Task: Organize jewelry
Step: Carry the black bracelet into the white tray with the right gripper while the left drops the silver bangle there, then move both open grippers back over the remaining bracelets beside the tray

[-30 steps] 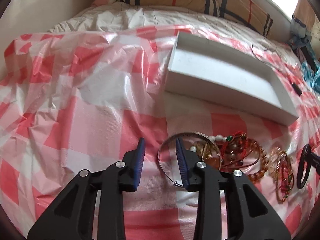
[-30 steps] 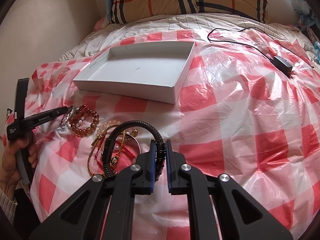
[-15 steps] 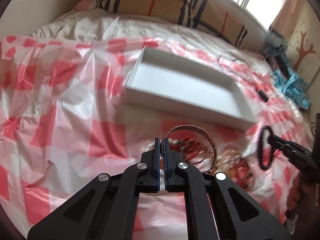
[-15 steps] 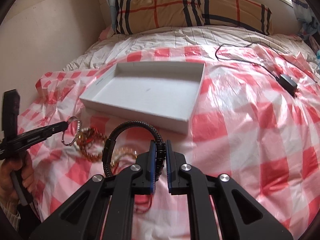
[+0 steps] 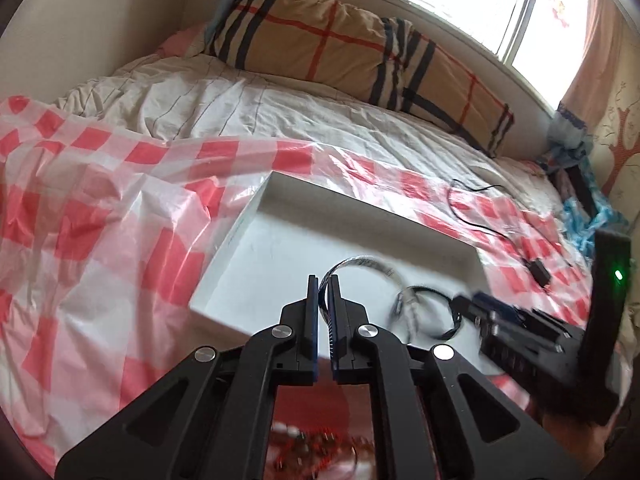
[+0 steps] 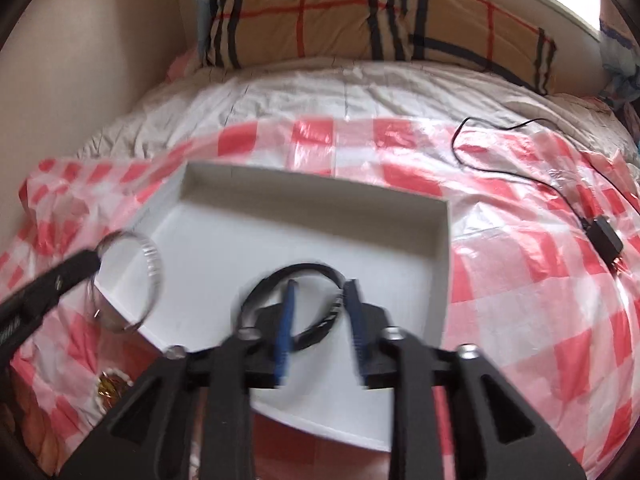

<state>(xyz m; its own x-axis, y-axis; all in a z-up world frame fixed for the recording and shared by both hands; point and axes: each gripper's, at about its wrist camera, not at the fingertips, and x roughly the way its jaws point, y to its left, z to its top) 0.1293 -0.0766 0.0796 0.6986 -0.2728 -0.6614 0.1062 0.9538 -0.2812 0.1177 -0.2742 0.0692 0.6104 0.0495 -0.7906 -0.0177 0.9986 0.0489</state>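
Observation:
A white shallow box (image 5: pixel 360 236) lies on the red-checked plastic sheet; it also shows in the right wrist view (image 6: pixel 308 216). My left gripper (image 5: pixel 323 284) is shut on a silver bangle (image 5: pixel 372 262) and holds it over the box's near edge; the bangle also shows in the right wrist view (image 6: pixel 150 264). My right gripper (image 6: pixel 320 292) is open over the box. The black braided bracelet (image 6: pixel 316 270) sits loose between and below its fingers, inside the box; it also shows in the left wrist view (image 5: pixel 440 320).
More bracelets lie on the sheet in front of the box (image 5: pixel 320 446), and some beads show at the lower left of the right wrist view (image 6: pixel 110 386). A black cable with an adapter (image 6: pixel 602 236) lies right of the box. A plaid pillow (image 6: pixel 360 20) is at the back.
Both grippers moved forward over the box. My right gripper opened and let go of the black bracelet into the box. My left gripper still holds the silver bangle.

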